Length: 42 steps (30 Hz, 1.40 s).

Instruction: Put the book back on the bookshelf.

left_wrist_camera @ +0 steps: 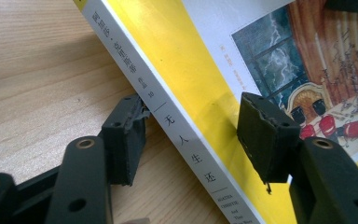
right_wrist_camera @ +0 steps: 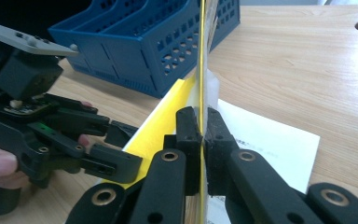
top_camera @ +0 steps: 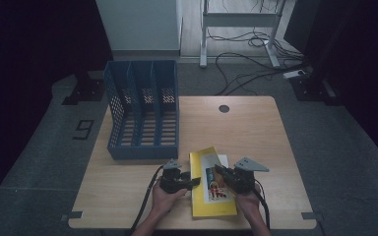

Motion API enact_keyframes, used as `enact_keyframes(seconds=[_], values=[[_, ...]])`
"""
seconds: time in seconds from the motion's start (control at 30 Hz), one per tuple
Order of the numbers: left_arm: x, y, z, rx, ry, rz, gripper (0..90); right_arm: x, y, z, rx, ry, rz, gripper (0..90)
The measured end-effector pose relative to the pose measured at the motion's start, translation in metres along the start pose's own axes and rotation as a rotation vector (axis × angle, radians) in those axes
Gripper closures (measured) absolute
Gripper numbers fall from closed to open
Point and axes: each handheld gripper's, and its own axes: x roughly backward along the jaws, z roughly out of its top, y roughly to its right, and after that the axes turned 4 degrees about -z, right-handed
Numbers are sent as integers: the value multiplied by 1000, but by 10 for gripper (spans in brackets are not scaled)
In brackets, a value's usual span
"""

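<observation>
A yellow book (top_camera: pixel 202 201) with a picture on its cover lies near the table's front edge. My right gripper (right_wrist_camera: pixel 201 126) is shut on the thin yellow cover edge (right_wrist_camera: pixel 200 70), which stands upright between its pads above a white page (right_wrist_camera: pixel 270 135). In the high view the right gripper (top_camera: pixel 220 173) sits over the book's right side. My left gripper (left_wrist_camera: pixel 191 130) is at the book's spine (left_wrist_camera: pixel 182 135), its jaws on either side of that edge and the pads not pressing on it. From the right gripper view the left gripper (right_wrist_camera: pixel 116 144) reaches in at the book's left edge.
A blue file rack (top_camera: pixel 142 110) with three slots stands at the table's back left, just behind the book. A round cable hole (top_camera: pixel 224 108) sits at the back middle of the wooden table (top_camera: pixel 256 137). Cables lie on the floor beyond.
</observation>
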Motion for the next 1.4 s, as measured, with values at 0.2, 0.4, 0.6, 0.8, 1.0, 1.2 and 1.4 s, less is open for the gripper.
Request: enact_keyframes(seconds=[0.2, 0.4, 0.6, 0.8, 1.0, 1.2, 1.4], values=[[0, -1, 0, 0, 0, 3, 447, -4, 5, -4, 7, -21, -34, 857], [-2, 2, -2, -15, -3, 19, 488, -12, 13, -11, -9, -74, -69, 826], [0, 3, -2, -17, 23, 17, 531, -14, 18, -14, -17, -91, -74, 805], [3, 6, -2, -26, 58, 10, 569, -11, 22, -13, -46, -77, -50, 801], [5, 7, -2, -26, 70, 5, 585, -10, 23, -13, -46, -83, -51, 742], [5, 8, -2, -32, 77, 5, 590, -14, 21, -14, 2, -136, -101, 595], [7, 12, -2, -52, 89, 15, 594, -21, 26, -18, -17, -184, -113, 423]])
